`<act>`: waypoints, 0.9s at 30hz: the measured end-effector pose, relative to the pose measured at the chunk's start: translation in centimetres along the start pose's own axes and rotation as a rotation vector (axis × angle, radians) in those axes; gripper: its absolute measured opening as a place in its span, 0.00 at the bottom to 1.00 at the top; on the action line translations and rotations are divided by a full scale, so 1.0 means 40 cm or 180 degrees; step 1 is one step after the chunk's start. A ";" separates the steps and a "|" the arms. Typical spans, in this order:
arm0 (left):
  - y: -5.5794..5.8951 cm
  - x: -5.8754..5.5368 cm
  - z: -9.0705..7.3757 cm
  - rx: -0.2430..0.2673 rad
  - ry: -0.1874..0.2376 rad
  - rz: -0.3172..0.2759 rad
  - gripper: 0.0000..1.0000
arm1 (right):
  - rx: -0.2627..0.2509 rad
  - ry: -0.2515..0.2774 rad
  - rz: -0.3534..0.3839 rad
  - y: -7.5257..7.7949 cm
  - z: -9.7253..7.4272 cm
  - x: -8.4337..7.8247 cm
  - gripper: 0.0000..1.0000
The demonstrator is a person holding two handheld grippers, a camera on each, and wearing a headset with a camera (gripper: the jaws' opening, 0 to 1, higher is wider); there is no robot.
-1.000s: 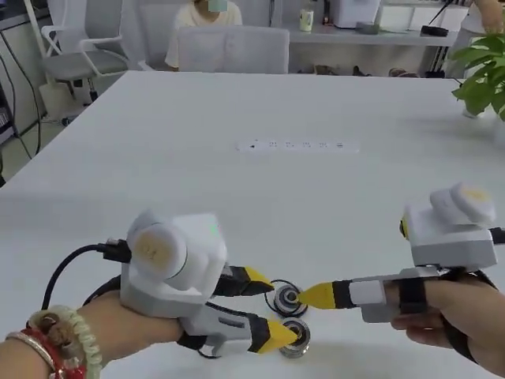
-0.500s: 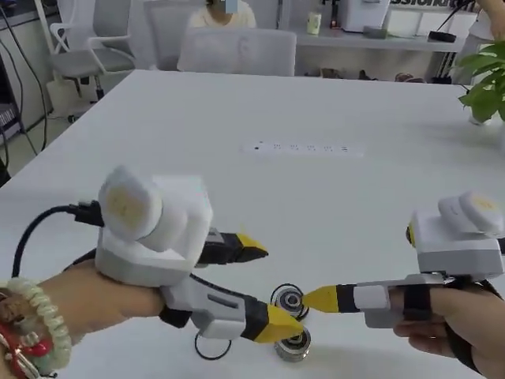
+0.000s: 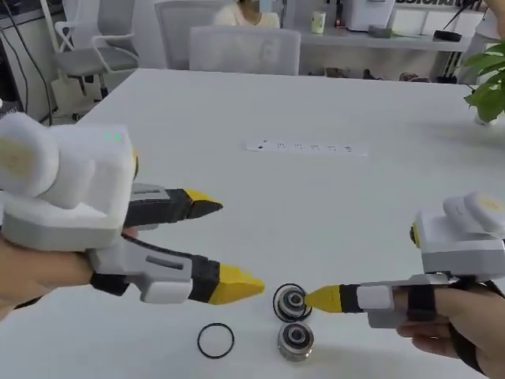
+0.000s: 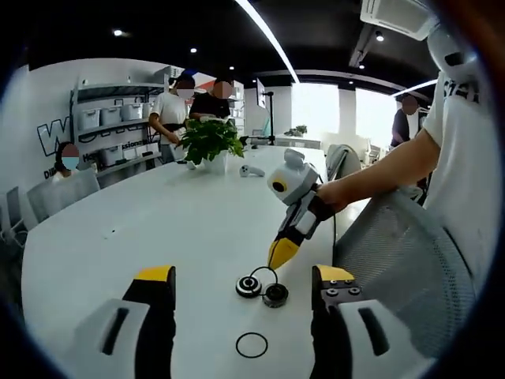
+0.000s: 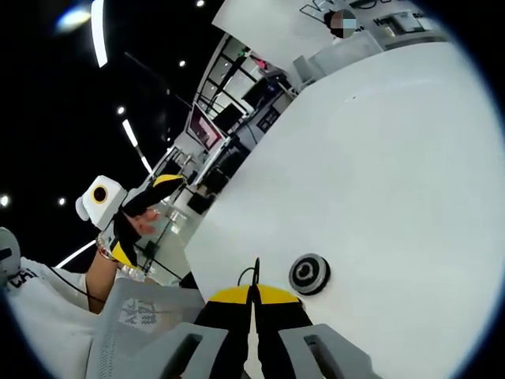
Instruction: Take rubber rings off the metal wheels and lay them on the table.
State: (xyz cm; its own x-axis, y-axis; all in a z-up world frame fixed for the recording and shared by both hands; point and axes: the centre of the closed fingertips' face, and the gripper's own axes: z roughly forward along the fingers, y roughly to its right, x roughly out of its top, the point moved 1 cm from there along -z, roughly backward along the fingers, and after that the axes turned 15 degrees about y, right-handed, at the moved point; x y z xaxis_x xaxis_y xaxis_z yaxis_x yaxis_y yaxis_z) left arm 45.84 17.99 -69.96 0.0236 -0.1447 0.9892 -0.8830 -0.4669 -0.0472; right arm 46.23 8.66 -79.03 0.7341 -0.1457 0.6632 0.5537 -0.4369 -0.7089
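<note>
Rubber rings show in two places. One black ring (image 3: 215, 340) lies flat and loose on the white table (image 3: 316, 103). It is near the far wheel (image 3: 290, 301), on its left and closer to the person. It does not touch any wheel.

The far wheel is small, round and shiny, with a dark middle. A second black ring (image 5: 256, 270) is thin like a wire. In the head view it loops around this wheel. In the left gripper view one side of it lifts off the wheel.

The other metal wheel (image 3: 296, 339) sits just beside the far wheel, on the side closer to the person. In the left gripper view the two wheels look as if they touch.

The right gripper (image 3: 316, 298) comes in low from the right of the far wheel. A hand (image 3: 450, 324) holds it nearly flat over the table. Its yellow tips are pressed tight together right at the wheel's edge. In the right gripper view the thin ring sticks out from between them, so they pinch it.

The left gripper (image 3: 221, 245) hangs in the air to the left of the far wheel, above the loose ring. Its jaws are spread wide with nothing between them, and they point toward the wheels.
</note>
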 end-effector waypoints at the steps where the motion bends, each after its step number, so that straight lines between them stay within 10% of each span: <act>1: 0.000 -0.003 -0.013 0.0024 -0.0026 0.0026 0.69 | 0.0004 0.0005 0.0003 -0.002 0.000 0.001 0.00; 9: -0.010 -0.051 -0.102 0.0189 -0.0437 0.0295 0.73 | 0.0025 0.0004 0.0008 -0.005 0.002 0.001 0.00; 27: 0.009 -0.153 -0.192 0.0486 -0.0558 -0.0083 0.73 | 0.0114 0.0114 0.0036 -0.026 0.001 0.021 0.00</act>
State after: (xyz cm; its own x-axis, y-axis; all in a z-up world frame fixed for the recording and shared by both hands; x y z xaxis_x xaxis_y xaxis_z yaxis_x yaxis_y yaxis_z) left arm 41.78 25.40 -74.97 0.1384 -0.2738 0.9518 -0.8002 -0.5972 -0.0555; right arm 46.29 9.02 -77.77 0.7261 -0.1823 0.6629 0.5598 -0.4031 -0.7240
